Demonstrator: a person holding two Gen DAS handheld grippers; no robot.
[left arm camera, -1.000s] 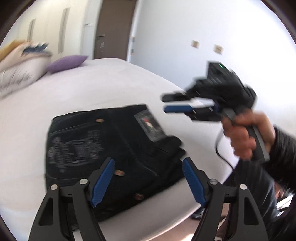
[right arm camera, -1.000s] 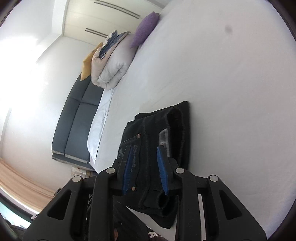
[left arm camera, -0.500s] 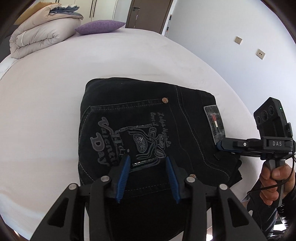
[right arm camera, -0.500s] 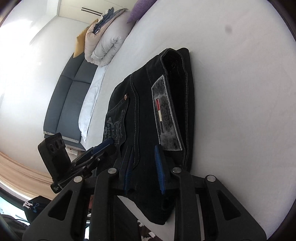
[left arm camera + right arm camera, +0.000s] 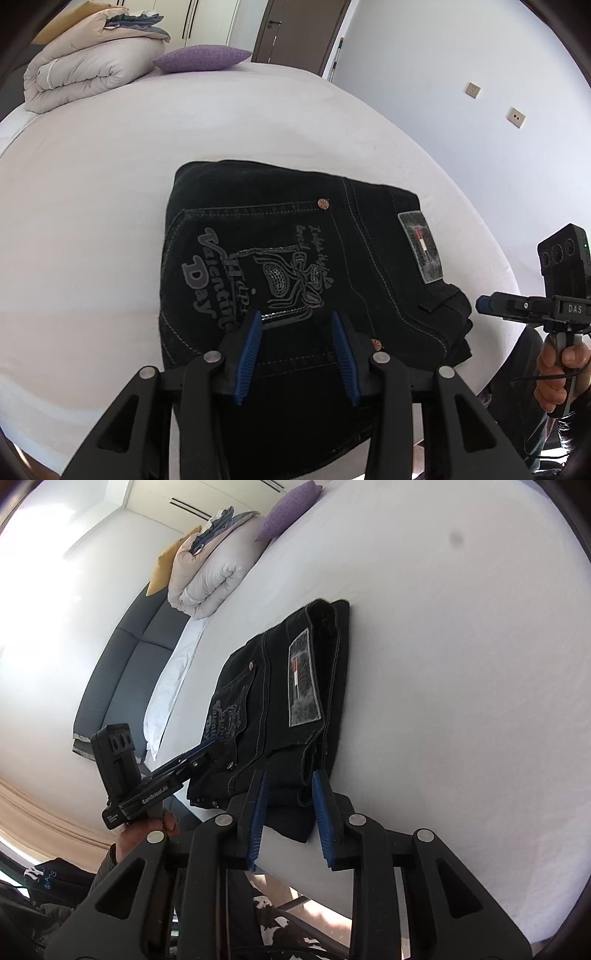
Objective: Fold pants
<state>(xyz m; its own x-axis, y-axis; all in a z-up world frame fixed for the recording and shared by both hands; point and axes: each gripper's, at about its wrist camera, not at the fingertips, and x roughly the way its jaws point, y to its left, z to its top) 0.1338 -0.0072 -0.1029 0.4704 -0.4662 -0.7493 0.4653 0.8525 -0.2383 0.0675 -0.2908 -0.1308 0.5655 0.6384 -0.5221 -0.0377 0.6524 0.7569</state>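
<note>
Black jeans (image 5: 295,266) lie folded into a compact rectangle on the white bed (image 5: 92,221), near its front edge. A printed back pocket and a grey waist patch face up. My left gripper (image 5: 297,321) hovers just above the near part of the jeans, open with a moderate gap and empty. My right gripper (image 5: 288,779) is at the near end of the jeans (image 5: 280,701), open with a narrow gap and empty. The right gripper also shows in the left wrist view (image 5: 484,304), off the jeans' right end. The left gripper shows in the right wrist view (image 5: 210,746).
A rolled beige duvet (image 5: 88,74) and a purple pillow (image 5: 203,59) lie at the far end of the bed. A dark sofa (image 5: 122,672) stands beyond the bed's left side. A door (image 5: 299,29) and a wall with sockets are behind.
My left gripper swung over the jeans and narrowed from wide open to a moderate gap. My right gripper dropped away to the right end of the jeans. The jeans lie still.
</note>
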